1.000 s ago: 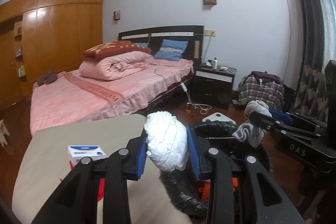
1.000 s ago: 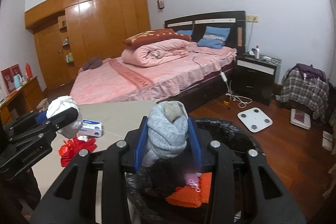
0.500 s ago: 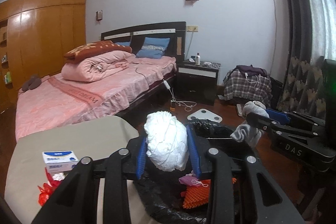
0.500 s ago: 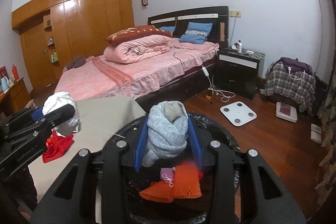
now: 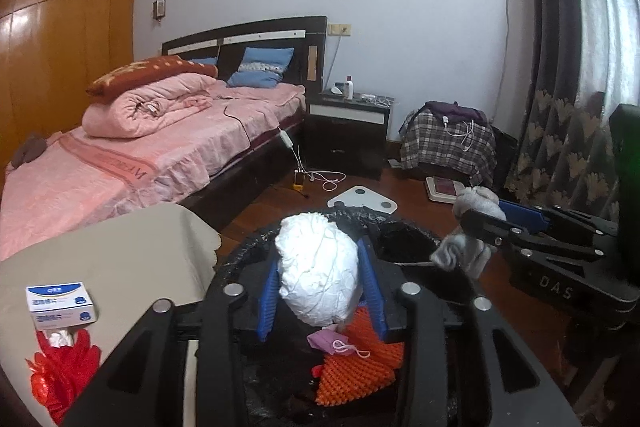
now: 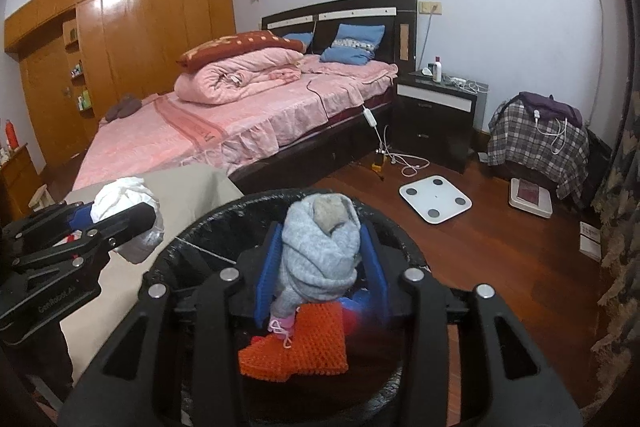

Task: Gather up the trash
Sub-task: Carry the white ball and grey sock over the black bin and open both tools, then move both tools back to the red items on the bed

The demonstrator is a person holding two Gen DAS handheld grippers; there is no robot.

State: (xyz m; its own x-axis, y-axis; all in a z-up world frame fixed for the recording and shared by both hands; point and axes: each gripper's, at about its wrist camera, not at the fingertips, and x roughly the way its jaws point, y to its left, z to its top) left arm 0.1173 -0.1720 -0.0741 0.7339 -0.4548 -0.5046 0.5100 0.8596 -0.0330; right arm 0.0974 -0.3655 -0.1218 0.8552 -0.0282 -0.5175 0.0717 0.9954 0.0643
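Note:
A crumpled white paper wad [image 5: 320, 267] sits between the blue pads of my left gripper [image 5: 319, 251], right over the black bag-lined bin [image 5: 400, 223]. Its jaws are opening and the pads look just clear of the wad. My right gripper [image 6: 320, 227] hangs over the same bin [image 6: 224, 211] with a rolled grey sock [image 6: 320, 251] between its pads. Those jaws are opening too, with a thin gap at the sock's sides. An orange net [image 5: 356, 375] and a pink face mask [image 5: 332, 341] lie in the bin.
The beige table [image 5: 120, 255] left of the bin carries a blue-and-white box [image 5: 60, 303] and a red plastic bag [image 5: 64, 375]. A white scale [image 5: 362, 199] lies on the wood floor beyond. Bed, nightstand and a plaid-covered seat stand farther back.
Both grippers came forward and lower, from the table's edge to over the bin's mouth. The pads of each now stand slightly wider around the wad and the sock.

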